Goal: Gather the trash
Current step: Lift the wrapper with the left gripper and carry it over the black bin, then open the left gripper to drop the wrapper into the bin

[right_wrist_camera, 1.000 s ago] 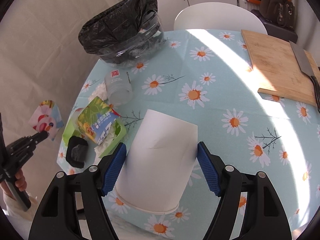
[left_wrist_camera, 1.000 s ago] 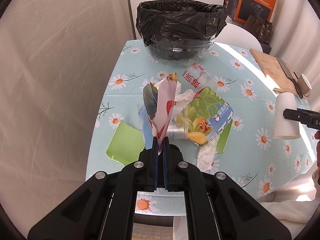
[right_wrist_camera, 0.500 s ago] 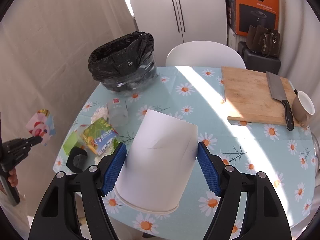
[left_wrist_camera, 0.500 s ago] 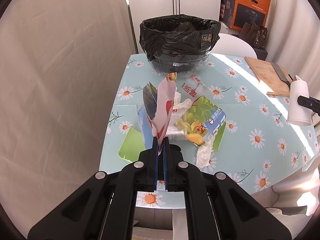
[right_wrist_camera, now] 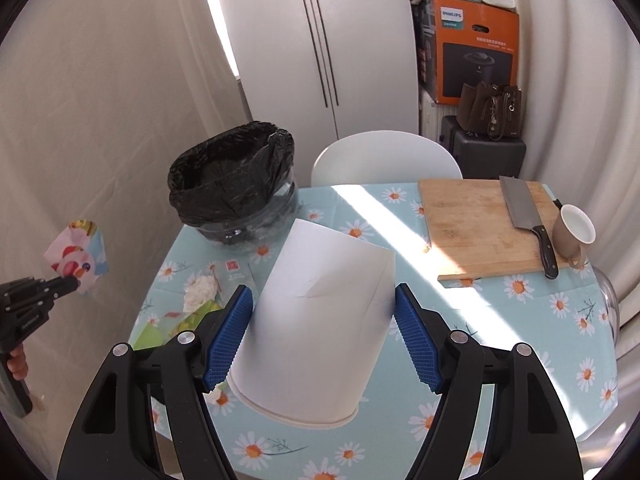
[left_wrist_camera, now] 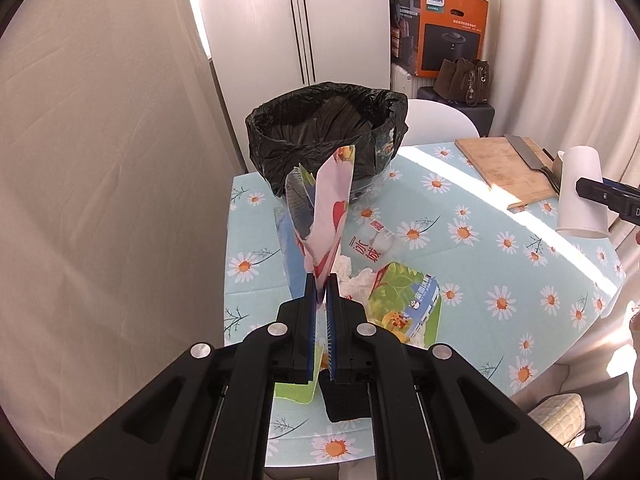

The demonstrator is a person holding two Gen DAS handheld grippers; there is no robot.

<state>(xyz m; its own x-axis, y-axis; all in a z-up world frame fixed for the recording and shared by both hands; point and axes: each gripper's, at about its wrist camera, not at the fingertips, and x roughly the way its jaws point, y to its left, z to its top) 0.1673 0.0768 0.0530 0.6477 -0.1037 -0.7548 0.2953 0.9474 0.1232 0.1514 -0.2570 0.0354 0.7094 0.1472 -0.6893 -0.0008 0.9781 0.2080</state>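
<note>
My left gripper (left_wrist_camera: pixel 320 280) is shut on a colourful snack wrapper (left_wrist_camera: pixel 330 216) and holds it high above the near left of the table; the wrapper also shows in the right wrist view (right_wrist_camera: pixel 78 256). My right gripper (right_wrist_camera: pixel 324 300) is shut on an upside-down white paper cup (right_wrist_camera: pixel 320 320), held above the table; the cup shows at the right of the left wrist view (left_wrist_camera: pixel 580 192). The bin with a black bag (left_wrist_camera: pixel 328 132) stands at the table's far left (right_wrist_camera: pixel 232 184). A green juice pouch (left_wrist_camera: pixel 408 304), crumpled tissue (left_wrist_camera: pixel 356 278) and a clear labelled wrapper (left_wrist_camera: pixel 370 246) lie below.
A wooden cutting board (right_wrist_camera: pixel 484 224) with a cleaver (right_wrist_camera: pixel 528 216) lies at the far right, a brown mug (right_wrist_camera: pixel 574 232) beside it. A white chair (right_wrist_camera: pixel 384 156) stands behind the table. A green sheet (left_wrist_camera: pixel 292 394) and a black object (left_wrist_camera: pixel 346 400) lie near the front edge.
Both grippers have risen well above the table with their loads: the wrapper and the cup are higher, and more of the room shows. Both grips are unchanged.
</note>
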